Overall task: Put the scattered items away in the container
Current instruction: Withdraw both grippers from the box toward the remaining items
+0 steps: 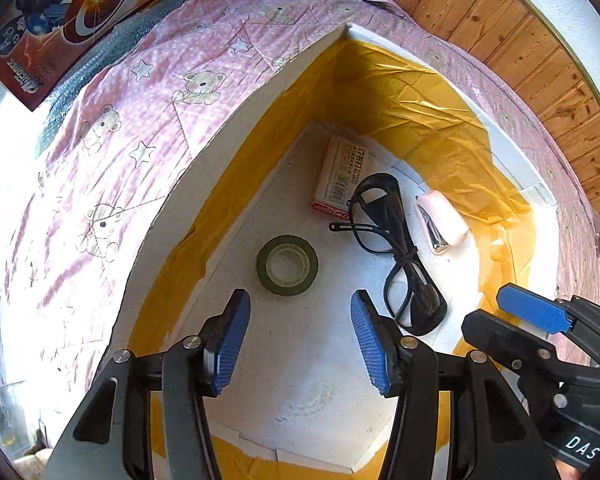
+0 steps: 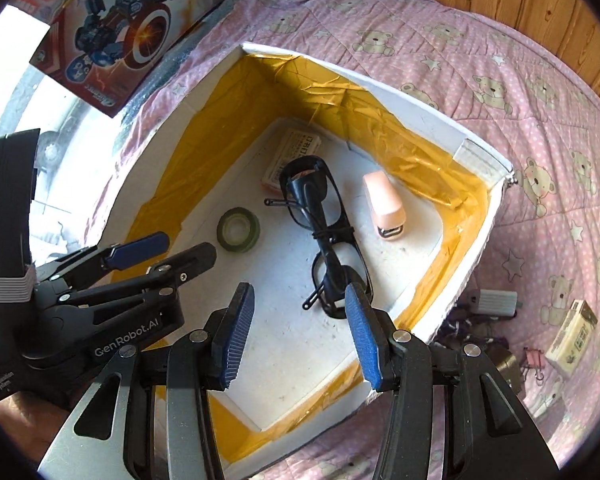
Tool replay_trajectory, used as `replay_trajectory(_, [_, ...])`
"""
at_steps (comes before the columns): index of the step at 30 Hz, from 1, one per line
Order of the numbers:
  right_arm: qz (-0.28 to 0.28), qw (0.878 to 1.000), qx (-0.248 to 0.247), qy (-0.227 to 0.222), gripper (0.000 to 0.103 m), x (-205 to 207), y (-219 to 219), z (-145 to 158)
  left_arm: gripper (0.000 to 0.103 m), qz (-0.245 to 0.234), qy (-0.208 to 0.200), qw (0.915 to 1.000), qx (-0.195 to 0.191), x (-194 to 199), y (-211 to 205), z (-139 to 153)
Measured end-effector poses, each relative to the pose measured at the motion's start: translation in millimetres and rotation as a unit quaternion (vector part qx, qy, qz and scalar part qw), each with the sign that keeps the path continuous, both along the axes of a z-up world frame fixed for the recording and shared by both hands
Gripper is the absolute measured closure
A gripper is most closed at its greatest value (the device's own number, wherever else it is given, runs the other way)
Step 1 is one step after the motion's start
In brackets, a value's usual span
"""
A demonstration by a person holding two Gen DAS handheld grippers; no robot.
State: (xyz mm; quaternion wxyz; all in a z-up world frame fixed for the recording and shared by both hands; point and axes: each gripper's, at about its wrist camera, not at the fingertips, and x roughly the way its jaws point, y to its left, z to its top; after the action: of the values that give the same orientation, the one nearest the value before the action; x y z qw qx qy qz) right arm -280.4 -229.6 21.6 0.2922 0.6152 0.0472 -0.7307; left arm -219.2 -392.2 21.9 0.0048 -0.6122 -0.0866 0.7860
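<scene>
A white foam box (image 1: 236, 120) (image 2: 404, 94) lined with yellow tape sits on a pink quilt. Inside lie a green tape roll (image 1: 287, 265) (image 2: 238, 230), black glasses (image 1: 400, 252) (image 2: 324, 236), a pink stapler (image 1: 444, 218) (image 2: 384, 204) and a staple box (image 1: 342, 174) (image 2: 296, 148). My left gripper (image 1: 300, 340) (image 2: 188, 246) hovers open over the box floor, just short of the tape roll, holding nothing. My right gripper (image 2: 300, 336) (image 1: 483, 308) is open too and empty, above the near end of the glasses.
Outside the box's right corner, a cream carton (image 2: 572, 340), a grey block (image 2: 496, 300), pink binder clips (image 2: 534, 360) and dark clutter lie on the quilt (image 2: 500, 60). A toy carton (image 1: 60, 16) (image 2: 128, 28) rests beyond the box. A wooden wall (image 1: 520, 40) borders the bed.
</scene>
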Motion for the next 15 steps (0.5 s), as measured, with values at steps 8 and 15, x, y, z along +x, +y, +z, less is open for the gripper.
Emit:
replay_trajectory(8, [0.009,0.999,-0.024,0.03,0.053,40.0,8.7,18.7,0.049,-0.031,0.04,0.9983,-0.029,-1.4,49.9,18.4])
replay_trajectory(15, [0.003,0.997,-0.047,0.054,0.053,70.1,20.2,36.5,0.049,-0.037,0.05,0.9975,-0.031,9.6,60.1,29.5])
